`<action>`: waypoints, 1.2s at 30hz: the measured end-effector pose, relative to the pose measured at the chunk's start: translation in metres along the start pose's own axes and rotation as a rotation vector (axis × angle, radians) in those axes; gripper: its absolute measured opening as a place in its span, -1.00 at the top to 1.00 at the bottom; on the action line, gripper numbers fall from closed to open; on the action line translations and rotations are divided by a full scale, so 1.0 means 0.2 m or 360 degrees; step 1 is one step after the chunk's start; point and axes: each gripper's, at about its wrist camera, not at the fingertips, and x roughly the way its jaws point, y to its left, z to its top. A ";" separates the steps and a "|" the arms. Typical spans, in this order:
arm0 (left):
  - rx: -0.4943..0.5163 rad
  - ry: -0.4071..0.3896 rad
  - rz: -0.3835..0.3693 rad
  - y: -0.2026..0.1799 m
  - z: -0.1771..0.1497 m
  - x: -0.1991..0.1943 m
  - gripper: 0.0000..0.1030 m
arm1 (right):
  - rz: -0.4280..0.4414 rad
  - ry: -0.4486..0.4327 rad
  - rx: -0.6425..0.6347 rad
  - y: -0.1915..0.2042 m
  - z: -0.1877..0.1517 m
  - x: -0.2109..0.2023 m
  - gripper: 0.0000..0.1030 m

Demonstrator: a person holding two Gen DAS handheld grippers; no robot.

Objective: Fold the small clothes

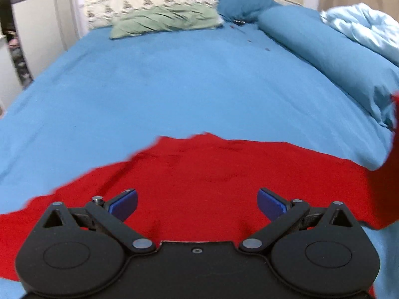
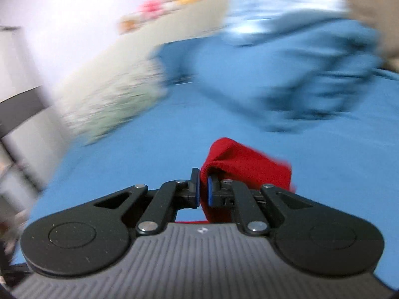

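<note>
So the red garment [image 1: 212, 174] is spread out on the blue bed sheet [image 1: 174, 87], at the end of the bed away from the green pillow [image 1: 164, 22]. From the left wrist view, the left gripper [image 1: 197, 203] sits over the near part of the garment with its blue pads [image 1: 124, 203] wide apart and nothing pinched between them, just red cloth underneath. One corner of the garment rises up at the side of the bed where the dark blue bolster [image 1: 324, 49] and the pale blue duvet [image 1: 366, 30] lie. Over in the right wrist view, the right gripper [image 2: 203, 190] is clamped tight on a bunched fold of the red garment [image 2: 247, 169], with cloth wrapping over one finger and hanging down between the pads. That view is pretty blurry, but you can still make out the sheet [image 2: 124, 162] below the held fold and the crumpled duvet [image 2: 286, 7] further back beyond it.
</note>
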 end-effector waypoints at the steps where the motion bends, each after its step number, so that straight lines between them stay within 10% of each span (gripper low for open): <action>1: -0.0011 -0.0008 0.0023 0.08 0.00 -0.02 -1.00 | 0.0106 0.0037 -0.0024 0.14 -0.02 0.05 0.59; 6: -0.0117 0.0021 0.0075 0.40 -0.11 -0.09 -1.00 | 0.0483 0.0332 -0.0146 0.75 -0.37 0.40 0.59; 15: -0.0181 0.0103 0.0060 0.70 -0.29 -0.07 -1.00 | 0.0520 0.0763 -0.0384 1.04 -1.03 0.68 0.50; 17: -0.0177 0.0115 0.0021 0.67 -0.28 -0.04 -1.00 | 0.0523 0.0784 -0.0372 1.02 -1.04 0.64 0.36; 21: -0.0117 0.0115 -0.0101 0.59 -0.26 -0.02 -1.00 | 0.0498 0.0710 -0.0394 0.94 -0.89 0.53 -0.65; 30: 0.0032 0.0145 -0.0340 0.20 -0.18 0.18 -0.92 | -0.0001 0.0601 -0.0539 0.52 -0.62 0.28 -0.88; 36: -0.0062 0.0183 -0.0223 0.18 -0.19 0.35 -0.21 | -0.0146 0.0621 -0.0407 0.28 -0.62 0.24 -0.88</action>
